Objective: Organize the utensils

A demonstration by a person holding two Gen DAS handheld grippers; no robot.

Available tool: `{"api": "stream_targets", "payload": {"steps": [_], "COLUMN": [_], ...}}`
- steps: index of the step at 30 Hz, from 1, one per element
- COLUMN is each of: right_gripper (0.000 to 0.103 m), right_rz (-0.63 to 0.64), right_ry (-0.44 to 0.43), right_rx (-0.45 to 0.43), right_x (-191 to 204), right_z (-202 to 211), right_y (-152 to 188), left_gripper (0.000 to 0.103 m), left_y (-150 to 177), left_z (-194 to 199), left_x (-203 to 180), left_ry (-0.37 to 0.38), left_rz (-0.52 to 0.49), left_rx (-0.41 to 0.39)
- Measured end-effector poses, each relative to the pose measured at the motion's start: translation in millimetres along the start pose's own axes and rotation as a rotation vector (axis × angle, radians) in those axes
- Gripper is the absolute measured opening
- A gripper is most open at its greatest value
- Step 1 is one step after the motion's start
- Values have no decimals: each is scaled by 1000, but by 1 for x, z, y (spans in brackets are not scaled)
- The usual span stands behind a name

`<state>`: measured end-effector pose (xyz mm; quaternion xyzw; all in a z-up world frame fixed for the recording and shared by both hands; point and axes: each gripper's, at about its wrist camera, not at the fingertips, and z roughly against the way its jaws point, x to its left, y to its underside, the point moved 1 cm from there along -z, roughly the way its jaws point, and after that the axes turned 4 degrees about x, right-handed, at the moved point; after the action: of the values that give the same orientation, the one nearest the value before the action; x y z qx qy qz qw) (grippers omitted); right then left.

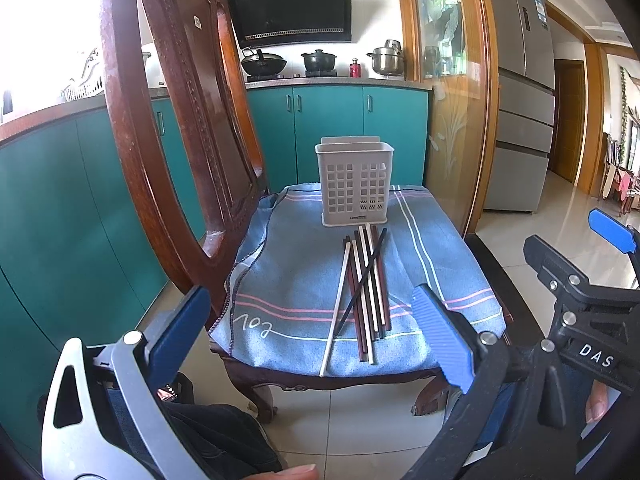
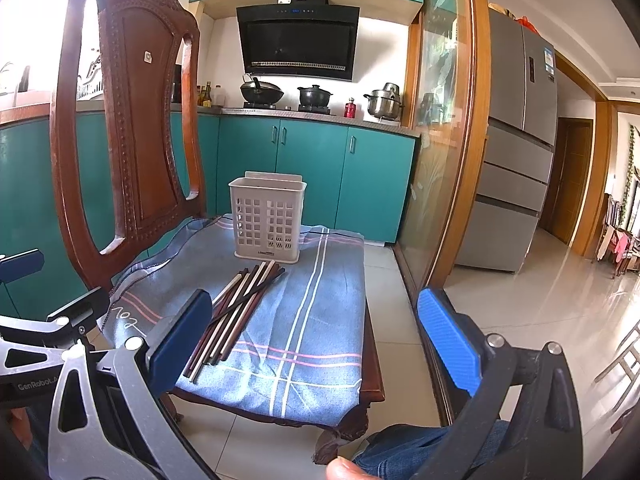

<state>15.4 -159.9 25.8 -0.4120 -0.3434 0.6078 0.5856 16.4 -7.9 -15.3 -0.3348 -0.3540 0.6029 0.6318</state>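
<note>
Tools (image 1: 312,336) (image 2: 316,340) agape | chopsticks (image 1: 362,292) loose on cloth (image 1: 288,264) | holder (image 1: 354,184) behind

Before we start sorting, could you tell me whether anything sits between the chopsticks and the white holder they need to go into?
Nothing visible does. The chopsticks lie on the blue cloth directly in front of the white holder, whose top is open. Both the left gripper and right gripper are open, with clear space ahead.
</note>
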Motion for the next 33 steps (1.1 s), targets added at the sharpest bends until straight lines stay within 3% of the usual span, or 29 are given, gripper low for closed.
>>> {"api": "stream_targets", "payload": {"steps": [33], "right_gripper": [100], "right_rz": [3], "right_ry": [-2], "right_rx": [-4], "right_x": [1], "right_z": [-2], "right_y": [2], "left_gripper": [100], "left_y": [1], "left_z": [0], "left_x": [-2], "left_ry": [-7], "left_rz": [1], "left_rx": [2]}}
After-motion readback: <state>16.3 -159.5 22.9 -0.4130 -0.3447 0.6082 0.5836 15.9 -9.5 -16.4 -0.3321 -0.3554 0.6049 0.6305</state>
